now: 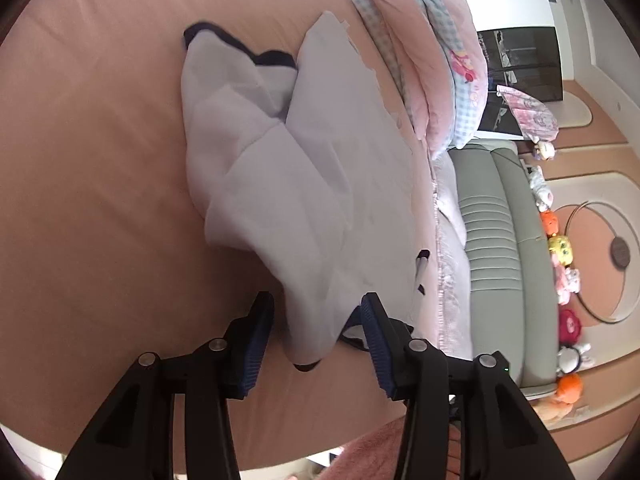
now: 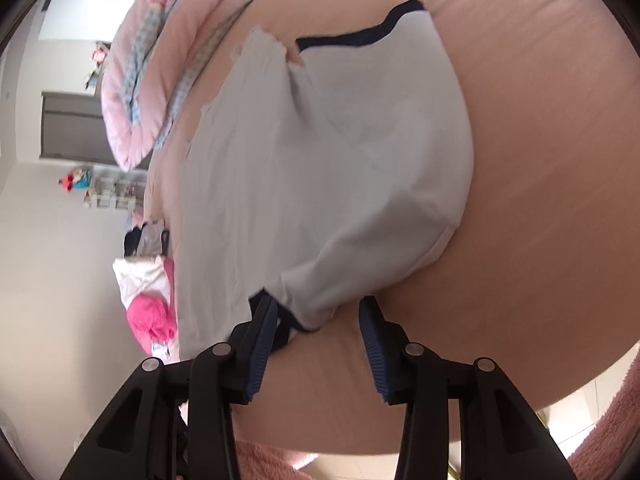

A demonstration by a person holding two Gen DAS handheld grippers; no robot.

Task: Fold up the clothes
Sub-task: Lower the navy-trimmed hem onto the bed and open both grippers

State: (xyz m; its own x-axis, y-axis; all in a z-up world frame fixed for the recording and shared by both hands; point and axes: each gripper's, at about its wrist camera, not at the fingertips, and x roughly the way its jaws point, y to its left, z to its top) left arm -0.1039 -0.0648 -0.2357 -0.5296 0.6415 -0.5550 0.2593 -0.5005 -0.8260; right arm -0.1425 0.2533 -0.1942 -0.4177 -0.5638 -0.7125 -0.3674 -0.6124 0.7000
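Observation:
A white garment with dark navy trim (image 1: 304,184) lies crumpled on the pink bed sheet (image 1: 100,200). In the left wrist view its near corner hangs down between the fingers of my left gripper (image 1: 316,324). That gripper is open, with a gap between the left pad and the cloth. In the right wrist view the same white garment (image 2: 320,168) reaches down to my right gripper (image 2: 318,320). Its trimmed corner sits between the spread fingers, close to the left pad (image 2: 266,332). The right pad is clear of the cloth, so this gripper is open too.
A rolled pink and blue checked quilt (image 1: 432,60) lies along the far side of the bed. Beyond it stand a grey padded headboard (image 1: 492,240) and a row of plush toys (image 1: 560,248). Pink and white clothes (image 2: 148,296) are piled at the bed's edge. A fluffy pink rug (image 2: 600,432) lies below.

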